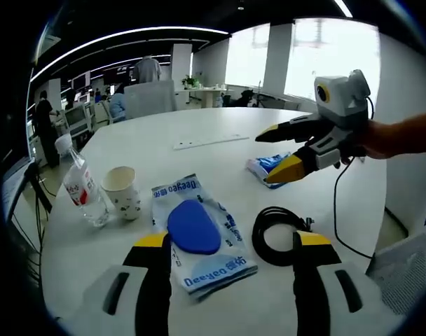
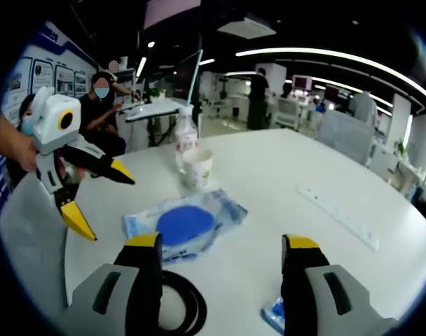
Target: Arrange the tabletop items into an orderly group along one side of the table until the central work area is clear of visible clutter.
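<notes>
i hold my left gripper [image 1: 227,245] wide open and empty over the blue pack [image 1: 199,234], my right gripper [image 2: 222,252] likewise agape, since cable [image 1: 279,234], cup [image 1: 122,190] and bottle [image 1: 83,185] lie scattered, not yet lined up.

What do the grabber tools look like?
Each grabber has a grey-white plastic body with dark slots and two black jaws capped in yellow. The left gripper and right gripper match. Seen from the side, the right gripper has pointed yellow tips and a thin black cable hanging down. The arm behind it is bare, no sleeve.
</notes>
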{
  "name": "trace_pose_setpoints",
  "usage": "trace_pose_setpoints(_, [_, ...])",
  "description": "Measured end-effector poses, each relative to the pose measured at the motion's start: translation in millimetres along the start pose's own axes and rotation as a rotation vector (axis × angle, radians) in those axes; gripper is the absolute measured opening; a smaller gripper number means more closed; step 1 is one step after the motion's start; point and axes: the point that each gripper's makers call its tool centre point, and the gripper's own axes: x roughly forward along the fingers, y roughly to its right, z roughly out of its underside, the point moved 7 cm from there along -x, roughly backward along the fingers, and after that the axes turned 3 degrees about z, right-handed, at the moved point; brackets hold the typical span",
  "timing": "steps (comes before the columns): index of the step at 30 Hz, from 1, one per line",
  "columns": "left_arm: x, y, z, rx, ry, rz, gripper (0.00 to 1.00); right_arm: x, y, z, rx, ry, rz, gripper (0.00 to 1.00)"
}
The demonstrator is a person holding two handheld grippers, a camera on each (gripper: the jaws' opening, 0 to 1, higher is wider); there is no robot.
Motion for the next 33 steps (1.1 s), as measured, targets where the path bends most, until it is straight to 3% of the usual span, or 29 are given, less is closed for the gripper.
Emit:
trace_pose_setpoints(26, [7,-19.0,35.4,-0.038,-0.053,-0.041,0.65,55,-4,-8.5,-0.027,-0.011,-0.068,0.53])
trace_pose_setpoints(33, [12,-19.8,40.7,-0.036,-0.07,-0.037,0.63,65,-5,-2.7,-0.05,-0.032,-0.079,0.49])
